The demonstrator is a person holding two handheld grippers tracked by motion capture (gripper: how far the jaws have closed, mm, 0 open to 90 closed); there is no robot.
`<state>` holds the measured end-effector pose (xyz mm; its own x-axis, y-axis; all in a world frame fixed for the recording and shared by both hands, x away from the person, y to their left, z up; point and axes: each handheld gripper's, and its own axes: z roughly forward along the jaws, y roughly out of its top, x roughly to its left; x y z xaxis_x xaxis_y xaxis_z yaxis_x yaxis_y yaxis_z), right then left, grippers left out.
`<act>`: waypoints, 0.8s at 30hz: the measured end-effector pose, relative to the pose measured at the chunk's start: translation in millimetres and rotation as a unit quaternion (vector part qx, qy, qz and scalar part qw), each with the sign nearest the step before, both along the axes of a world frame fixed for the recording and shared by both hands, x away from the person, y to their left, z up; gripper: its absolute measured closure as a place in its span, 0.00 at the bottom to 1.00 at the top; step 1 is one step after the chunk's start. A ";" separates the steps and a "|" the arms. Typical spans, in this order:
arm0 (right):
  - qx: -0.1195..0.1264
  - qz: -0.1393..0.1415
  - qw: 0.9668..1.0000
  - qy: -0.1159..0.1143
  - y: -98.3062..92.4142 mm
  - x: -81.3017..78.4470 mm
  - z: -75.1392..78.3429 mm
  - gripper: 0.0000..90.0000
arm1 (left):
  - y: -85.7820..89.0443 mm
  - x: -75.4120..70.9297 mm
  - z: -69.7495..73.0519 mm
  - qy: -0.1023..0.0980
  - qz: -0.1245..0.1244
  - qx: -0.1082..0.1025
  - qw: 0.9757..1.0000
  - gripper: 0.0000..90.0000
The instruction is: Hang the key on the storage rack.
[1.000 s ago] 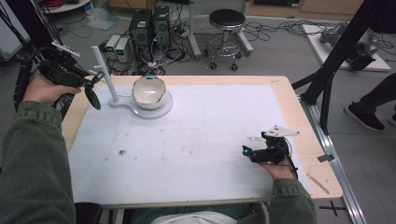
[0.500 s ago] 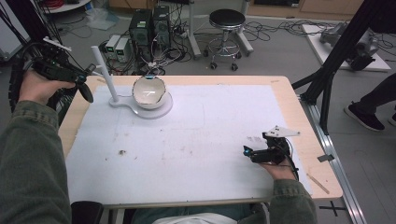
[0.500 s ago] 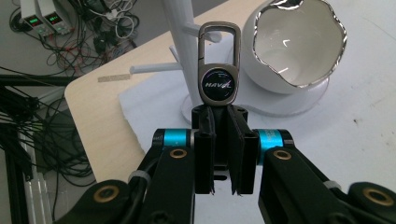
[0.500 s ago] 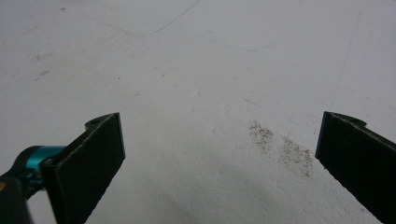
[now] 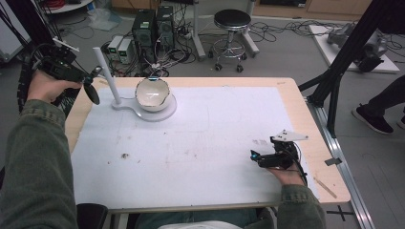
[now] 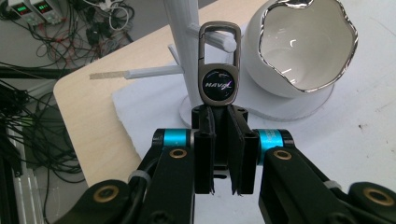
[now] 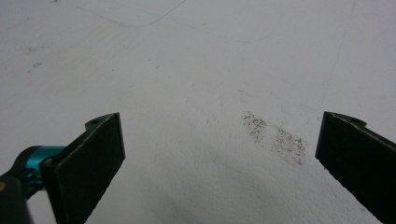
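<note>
Gripper [image 6: 219, 114] on the left clenched a dark keychain [image 6: 218, 70] by its lower end, which the pads hid; its clip loop stood just before a peg of the white stand [image 6: 180, 42], contact unclear. Behind, the white bowl [image 6: 303, 46] was cut off at the frame's top. Right gripper [image 7: 219, 154] rested spread wide and empty over the white worktop [image 7: 187, 70], its tips cropped.

one keychain [image 6: 218, 83], one bowl [image 5: 153, 94], one white stand [image 5: 107, 71], two grippers [image 5: 86, 80]
</note>
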<state>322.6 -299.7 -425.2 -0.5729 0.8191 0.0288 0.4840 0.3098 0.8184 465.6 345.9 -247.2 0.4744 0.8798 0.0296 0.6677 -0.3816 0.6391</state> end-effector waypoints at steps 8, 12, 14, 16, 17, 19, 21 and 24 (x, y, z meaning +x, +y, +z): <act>0.001 0.002 1.000 0.012 1.0 1.1 -0.7 0.00 | -4.0 -7.6 5.7 0.012 -0.016 -0.022 1.000 0.71; -0.001 0.005 1.000 0.013 2.9 1.7 -0.5 0.00 | -12.2 -10.8 6.0 0.024 -0.022 -0.015 0.999 0.48; -0.001 0.007 1.000 0.012 3.7 2.1 -0.2 0.00 | -15.0 -11.6 4.7 0.024 -0.016 0.000 1.000 0.35; -0.002 0.008 1.000 0.010 4.1 2.7 -0.3 0.00 | -15.9 -12.4 3.8 0.021 -0.012 0.010 1.000 0.26; -0.001 0.008 1.000 0.011 4.4 2.9 -0.3 0.00 | -15.7 -12.6 3.0 0.022 -0.008 0.008 1.000 0.20; -0.002 0.011 1.000 0.013 4.6 3.7 -0.4 0.00 | -15.1 -13.2 1.5 0.026 -0.001 0.003 1.000 0.12; -0.002 0.014 1.000 0.011 4.7 4.3 -0.4 0.00 | -15.2 -13.6 -0.9 0.035 -0.003 -0.006 0.999 0.06; -0.002 0.013 1.000 0.012 5.0 4.4 0.0 0.00 | -18.2 -15.0 -4.7 0.036 -0.004 -0.005 0.999 0.02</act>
